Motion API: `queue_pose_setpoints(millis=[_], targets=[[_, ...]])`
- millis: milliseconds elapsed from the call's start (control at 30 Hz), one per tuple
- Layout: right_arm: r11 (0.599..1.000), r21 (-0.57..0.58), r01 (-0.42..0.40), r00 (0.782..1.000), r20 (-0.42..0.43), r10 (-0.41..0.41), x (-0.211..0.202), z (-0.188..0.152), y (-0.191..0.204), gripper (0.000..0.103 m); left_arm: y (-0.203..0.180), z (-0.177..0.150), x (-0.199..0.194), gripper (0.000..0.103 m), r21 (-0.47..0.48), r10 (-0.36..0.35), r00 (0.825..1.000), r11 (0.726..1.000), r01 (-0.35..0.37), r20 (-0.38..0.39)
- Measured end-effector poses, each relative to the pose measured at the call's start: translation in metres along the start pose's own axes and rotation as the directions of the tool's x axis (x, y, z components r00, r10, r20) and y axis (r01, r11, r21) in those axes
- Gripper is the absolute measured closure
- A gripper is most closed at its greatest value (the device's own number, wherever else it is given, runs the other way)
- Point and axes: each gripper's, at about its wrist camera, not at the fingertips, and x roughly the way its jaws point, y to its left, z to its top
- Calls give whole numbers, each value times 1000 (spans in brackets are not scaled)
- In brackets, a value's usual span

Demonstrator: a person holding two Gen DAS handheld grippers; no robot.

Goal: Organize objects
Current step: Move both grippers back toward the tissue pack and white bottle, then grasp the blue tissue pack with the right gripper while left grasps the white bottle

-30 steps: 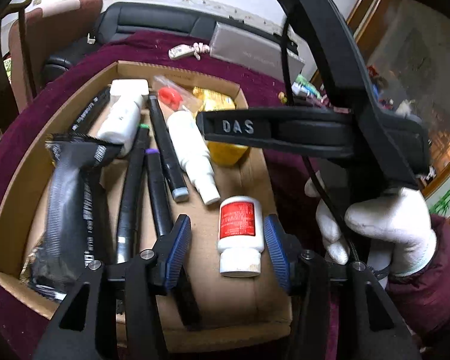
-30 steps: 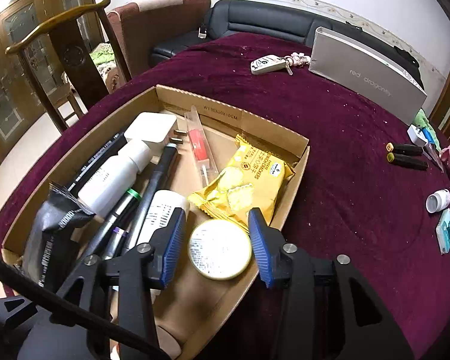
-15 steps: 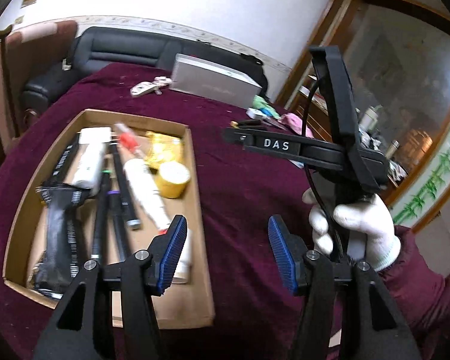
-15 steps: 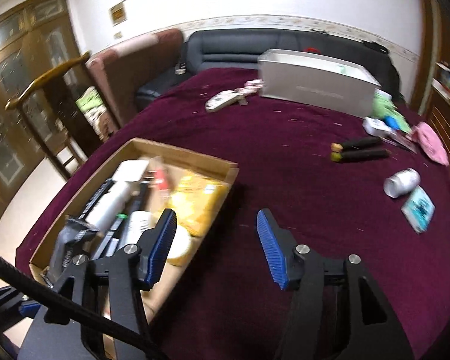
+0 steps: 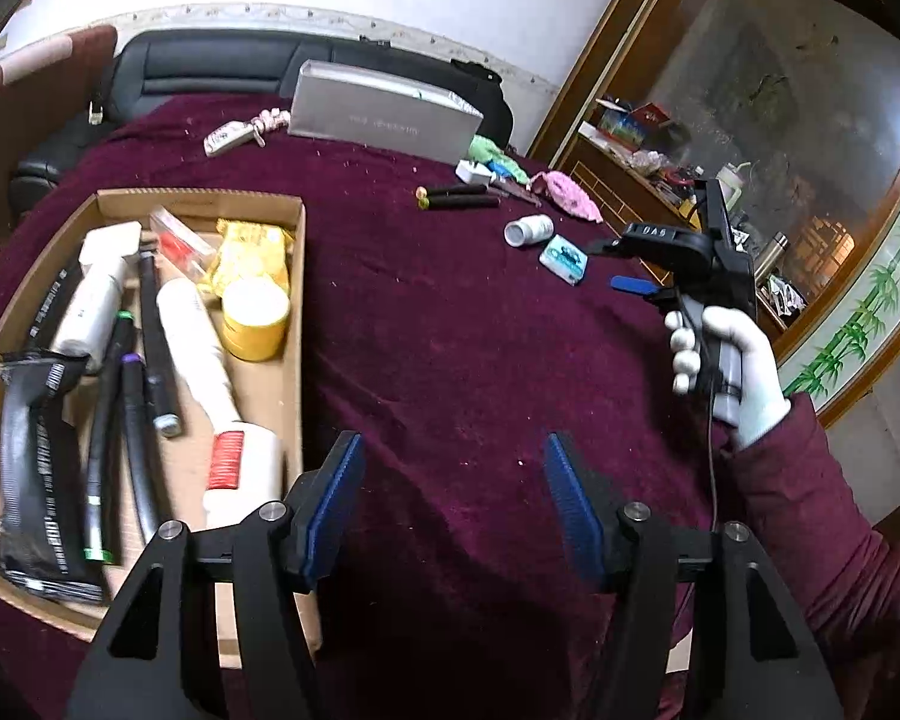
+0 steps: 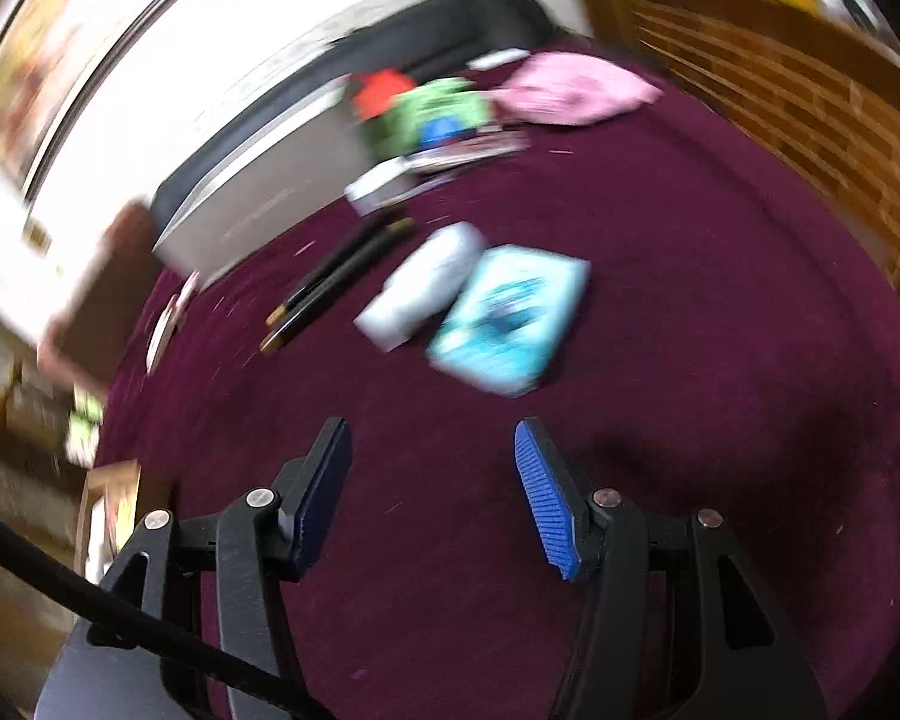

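Toward the far right edge of the counter [image 5: 450, 312], a small white bottle [image 6: 423, 288] lies on its side touching a teal packet [image 6: 510, 315], well apart from the cardboard box [image 5: 299, 312] at the left edge. The right gripper [image 6: 432, 480] hangs near them, jaws wide and empty; the left gripper [image 5: 453, 498], equally wide, holds nothing. Best to straddle the bottle across its round body, clear of the packet, before closing.
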Motion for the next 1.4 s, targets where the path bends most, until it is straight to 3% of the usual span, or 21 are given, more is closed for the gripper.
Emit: queue_pose_setpoints(millis=[100, 333, 467, 600, 700, 733, 867, 1067, 1400], targets=[[997, 78, -12, 1000, -20, 13, 12, 14, -18, 47, -2, 1, 11, 47, 3, -2, 1000, 1000, 2, -24], [992, 124, 7, 997, -75, 2, 52, 29, -12, 46, -5, 10, 25, 47, 25, 11, 999, 1000, -10, -50], [992, 104, 77, 996, -47, -73, 62, 39, -3, 42, -6, 18, 30, 47, 34, 20, 998, 999, -18, -53], [987, 11, 160, 987, -36, -160, 71, 43, 10, 42, -13, 37, 41, 47, 68, 50, 998, 997, -48, -40], [976, -63, 207, 977, -32, -209, 70, 38, 12, 69, -26, 57, 55, 47, 128, 96, 995, 987, -94, -13], [978, -71, 194, 980, -37, -197, 66, 36, 9, 76, -30, 64, 60, 47, 146, 108, 994, 984, -106, -7], [983, -67, 174, 984, -35, -176, 48, 24, -8, 82, -50, 95, 91, 47, 227, 121, 993, 966, -120, 6], [990, -79, 120, 993, 29, -118, 30, 3, -28, 82, -85, 143, 163, 47, 299, 123, 992, 948, -112, -17], [994, 89, -55, 998, -1, 56, 28, 11, -53, 77, -131, 184, 296, 47, 480, 199, 978, 866, -142, -70]])
